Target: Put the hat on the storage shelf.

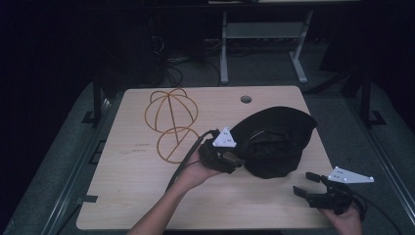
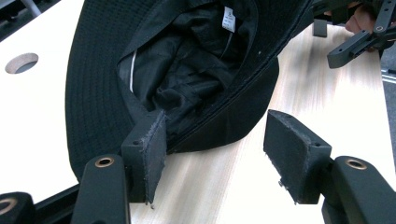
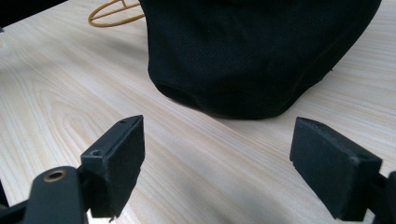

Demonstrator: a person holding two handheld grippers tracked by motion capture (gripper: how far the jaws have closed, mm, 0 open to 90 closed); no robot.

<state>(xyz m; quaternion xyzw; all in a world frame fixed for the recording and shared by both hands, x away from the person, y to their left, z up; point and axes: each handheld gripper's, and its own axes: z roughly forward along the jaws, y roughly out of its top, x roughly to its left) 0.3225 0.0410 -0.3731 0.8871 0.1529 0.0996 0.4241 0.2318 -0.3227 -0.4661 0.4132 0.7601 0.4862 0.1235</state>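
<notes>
Jaws wide apart and empty on both sides, the left gripper (image 1: 234, 157) noses the black hat's (image 1: 274, 142) brim, seemingly lining up a pinch, while the right gripper (image 1: 307, 185) waits on the counter (image 1: 132, 191).

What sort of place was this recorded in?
Probably a lab or workshop recording station: a light wood desk with a cable hole, dark surroundings, cables on the floor and another bench's metal legs behind.

Each hand-held tool is built of black parts, and a grey three-cornered plate (image 1: 224, 138) dotted with small holes is carried on top. Brass-coloured rivets (image 2: 104, 162) are set behind the left gripper (image 2: 224, 156), whose black pads (image 2: 156, 151) are frayed. Bare forearms are seen, without sleeves.
</notes>
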